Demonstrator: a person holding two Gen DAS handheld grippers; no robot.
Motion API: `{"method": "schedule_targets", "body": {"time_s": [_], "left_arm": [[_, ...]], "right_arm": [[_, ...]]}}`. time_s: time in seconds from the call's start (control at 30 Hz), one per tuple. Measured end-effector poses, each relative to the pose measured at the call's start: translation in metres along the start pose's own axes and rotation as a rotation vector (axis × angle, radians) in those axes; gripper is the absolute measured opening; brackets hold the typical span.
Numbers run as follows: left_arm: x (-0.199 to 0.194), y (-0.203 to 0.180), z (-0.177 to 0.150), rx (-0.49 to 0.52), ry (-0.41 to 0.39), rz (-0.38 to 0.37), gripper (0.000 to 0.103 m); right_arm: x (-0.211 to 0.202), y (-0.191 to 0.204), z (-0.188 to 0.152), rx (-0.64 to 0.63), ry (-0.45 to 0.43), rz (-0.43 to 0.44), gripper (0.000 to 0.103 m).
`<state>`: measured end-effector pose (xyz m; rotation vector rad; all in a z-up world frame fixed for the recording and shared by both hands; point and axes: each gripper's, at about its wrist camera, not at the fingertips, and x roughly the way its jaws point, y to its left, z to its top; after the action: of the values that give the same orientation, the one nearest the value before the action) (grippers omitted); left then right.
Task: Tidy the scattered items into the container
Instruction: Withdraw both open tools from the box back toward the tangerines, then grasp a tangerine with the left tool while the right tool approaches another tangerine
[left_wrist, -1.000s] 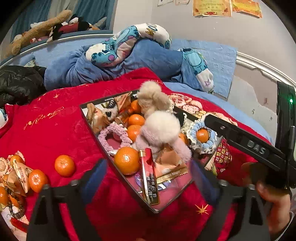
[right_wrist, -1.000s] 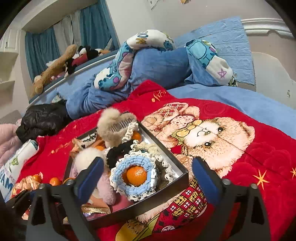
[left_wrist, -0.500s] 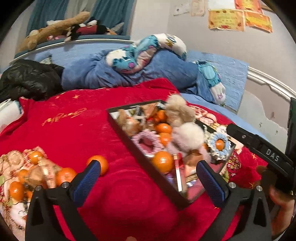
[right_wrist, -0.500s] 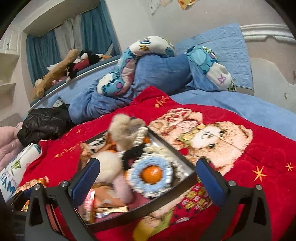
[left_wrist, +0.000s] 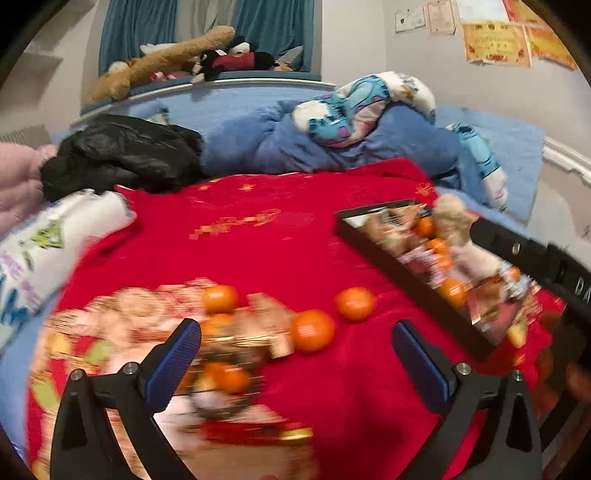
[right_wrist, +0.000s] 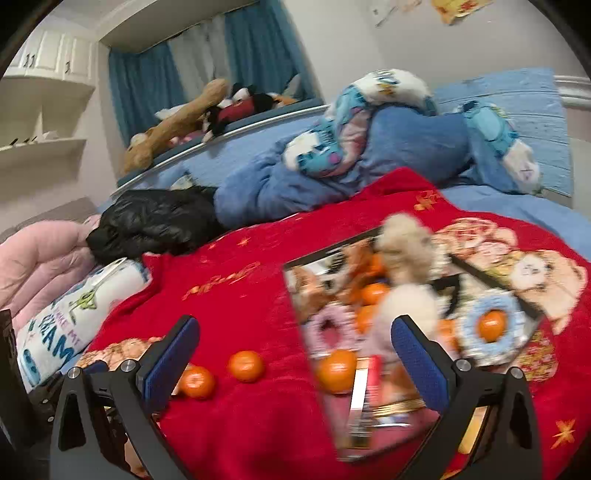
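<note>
A black tray (left_wrist: 384, 254) (right_wrist: 295, 295) on the red blanket holds tangerines, fluffy pompoms, crocheted rings and packets. Loose tangerines lie on the blanket to its left: one (left_wrist: 354, 303) (right_wrist: 246, 365) nearest the tray, another (left_wrist: 312, 330) (right_wrist: 197, 382) beside it, and more (left_wrist: 220, 298) among blurred wrappers (left_wrist: 236, 343). My left gripper (left_wrist: 295, 350) is open and empty, above the loose tangerines. My right gripper (right_wrist: 295, 354) is open and empty, over the tray's left edge. The right gripper's body shows at the right edge of the left wrist view (left_wrist: 524, 254).
The red blanket (left_wrist: 277, 236) covers a bed. A blue duvet with a cartoon pillow (left_wrist: 362, 107) and a black jacket (left_wrist: 122, 155) lie at the back. A white printed cushion (left_wrist: 48, 243) lies left. Plush toys (left_wrist: 177, 59) sit on the headboard ledge.
Both grippers have swung left. The left view went from the tray to the loose tangerines and wrappers. The right view now takes in the tray's left side and two loose tangerines.
</note>
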<state>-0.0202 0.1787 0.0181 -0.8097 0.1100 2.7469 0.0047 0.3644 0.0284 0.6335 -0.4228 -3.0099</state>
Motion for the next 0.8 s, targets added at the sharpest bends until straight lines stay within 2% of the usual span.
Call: {"method": "schedule_targets", "body": {"time_s": [0.1, 0.27, 0.33, 0.47, 0.57, 0.6, 0.7, 0.77, 0.8], "left_arm": [[-0.004, 0.032, -0.009, 0.025, 0.013, 0.040, 0.103], [0.004, 0.090, -0.026, -0.036, 0.079, 0.060, 0.103], [0.010, 0.104, -0.030, -0.045, 0.117, 0.081, 0.103], [0.023, 0.119, -0.037, -0.100, 0.178, 0.045, 0.103], [0.033, 0.120, -0.041, -0.096, 0.212, 0.073, 0.103], [0.035, 0.120, -0.042, -0.094, 0.220, 0.070, 0.100], [0.045, 0.120, -0.043, -0.102, 0.246, 0.059, 0.083], [0.054, 0.120, -0.046, -0.099, 0.285, 0.057, 0.066], [0.056, 0.120, -0.047, -0.101, 0.288, 0.051, 0.064]], "right_arm": [[0.014, 0.019, -0.004, -0.001, 0.030, 0.046, 0.103], [0.043, 0.049, -0.011, -0.047, 0.096, 0.080, 0.103], [0.053, 0.057, -0.016, -0.053, 0.119, 0.106, 0.103], [0.068, 0.068, -0.027, -0.083, 0.168, 0.116, 0.103], [0.073, 0.070, -0.033, -0.109, 0.194, 0.112, 0.103], [0.074, 0.068, -0.033, -0.098, 0.196, 0.113, 0.103], [0.078, 0.053, -0.033, -0.038, 0.206, 0.110, 0.103], [0.079, 0.045, -0.033, -0.011, 0.221, 0.104, 0.103], [0.080, 0.044, -0.032, -0.002, 0.225, 0.107, 0.103]]}}
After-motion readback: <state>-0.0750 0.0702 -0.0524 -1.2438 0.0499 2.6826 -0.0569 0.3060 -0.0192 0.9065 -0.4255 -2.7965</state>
